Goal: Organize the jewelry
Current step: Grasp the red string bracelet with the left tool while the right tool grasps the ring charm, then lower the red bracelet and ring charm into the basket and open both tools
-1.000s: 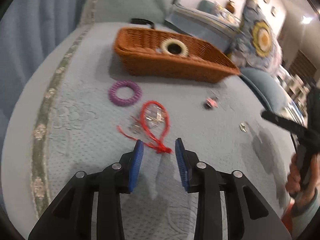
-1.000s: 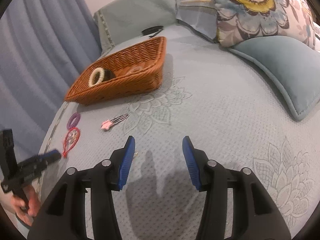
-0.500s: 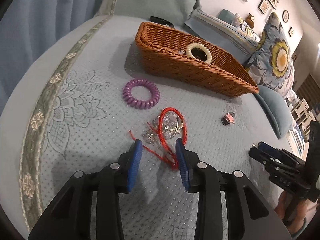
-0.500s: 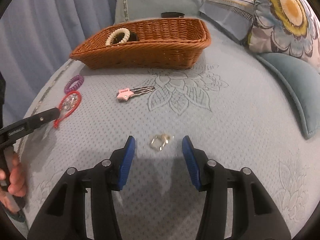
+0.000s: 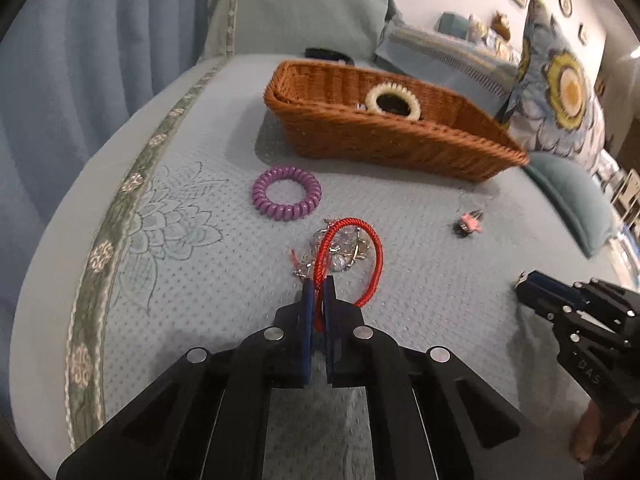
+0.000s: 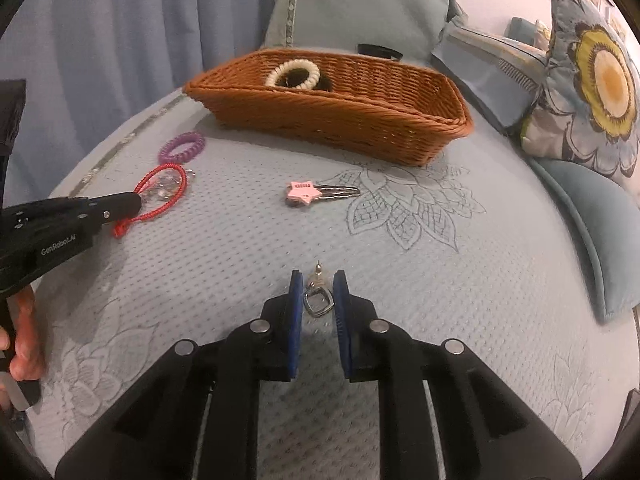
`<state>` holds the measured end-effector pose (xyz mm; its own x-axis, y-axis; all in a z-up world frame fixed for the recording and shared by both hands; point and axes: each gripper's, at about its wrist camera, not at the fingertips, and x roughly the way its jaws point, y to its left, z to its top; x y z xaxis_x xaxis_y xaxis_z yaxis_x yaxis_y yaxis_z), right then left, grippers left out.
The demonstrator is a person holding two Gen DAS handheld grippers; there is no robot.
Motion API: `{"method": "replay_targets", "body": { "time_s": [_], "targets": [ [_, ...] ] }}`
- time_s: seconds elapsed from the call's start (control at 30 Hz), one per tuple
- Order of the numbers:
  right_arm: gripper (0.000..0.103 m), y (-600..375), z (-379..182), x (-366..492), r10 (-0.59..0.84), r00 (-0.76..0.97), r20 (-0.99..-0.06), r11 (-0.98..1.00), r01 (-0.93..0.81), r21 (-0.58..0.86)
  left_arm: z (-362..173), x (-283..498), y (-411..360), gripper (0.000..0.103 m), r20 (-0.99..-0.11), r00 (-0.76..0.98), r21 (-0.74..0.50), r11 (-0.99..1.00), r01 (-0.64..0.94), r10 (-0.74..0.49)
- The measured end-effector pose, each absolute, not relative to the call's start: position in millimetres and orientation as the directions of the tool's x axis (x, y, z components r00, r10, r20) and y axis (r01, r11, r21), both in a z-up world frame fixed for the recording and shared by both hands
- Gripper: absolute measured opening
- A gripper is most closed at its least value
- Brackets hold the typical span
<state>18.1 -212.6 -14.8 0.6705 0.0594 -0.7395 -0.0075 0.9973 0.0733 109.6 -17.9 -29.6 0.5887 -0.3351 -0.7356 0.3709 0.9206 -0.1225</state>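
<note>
My left gripper (image 5: pixel 318 286) is shut on the red cord bracelet (image 5: pixel 347 258), which lies on the bed over a small silver jewelry piece (image 5: pixel 340 250). My right gripper (image 6: pixel 317 280) is nearly closed around a small silver earring (image 6: pixel 317 300) on the bedspread; the jaws stand just beside it. A purple coil hair tie (image 5: pixel 286 193) lies left of the bracelet. A pink star hair clip (image 6: pixel 306 193) lies in the middle. The wicker basket (image 6: pixel 340 120) holds a cream bracelet (image 6: pixel 294 73).
A floral pillow (image 6: pixel 592 80) and a teal cushion (image 6: pixel 600 216) stand at the right. A blue curtain (image 5: pixel 80 60) hangs at the left. A black object (image 6: pixel 378 51) lies behind the basket.
My left gripper closed on the red cord bracelet. My right gripper moved forward over the earring and its jaws narrowed around it.
</note>
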Motion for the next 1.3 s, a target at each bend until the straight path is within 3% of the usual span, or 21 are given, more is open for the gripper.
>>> {"method": "replay_targets", "body": {
  "time_s": [0.13,0.43,0.77,1.03,1.3],
  "targets": [
    [0.013,-221.0,-1.9,10.5,0.090,0.706,-0.703,0.992,-0.002,0.125,-17.7,97.6,-2.6,0.002,-0.693,0.599,-0.199,0.905,0.375,-0.401],
    [0.013,-251.9,28.9,10.1,0.121,0.767,-0.631,0.973,0.033,0.228,29.2,97.8,-7.6,0.002,-0.594,0.660,-0.223,0.882,0.414,-0.460],
    [0.013,-277.1,87.1,92.7,0.158,0.810,-0.564,0.967,-0.011,0.254,91.2,161.6,-51.2,0.002,-0.475,0.731,-0.185,0.868,0.461,-0.490],
    [0.013,-290.7,72.9,168.4,0.194,0.768,-0.610,0.958,-0.013,0.288,60.4,239.6,-80.5,0.002,-0.523,0.710,-0.222,0.880,0.420,-0.471],
    [0.013,-297.4,28.4,205.6,0.188,0.701,-0.688,0.955,0.033,0.295,23.2,258.8,-93.7,0.002,-0.597,0.674,-0.171,0.890,0.423,-0.435]
  ]
}}
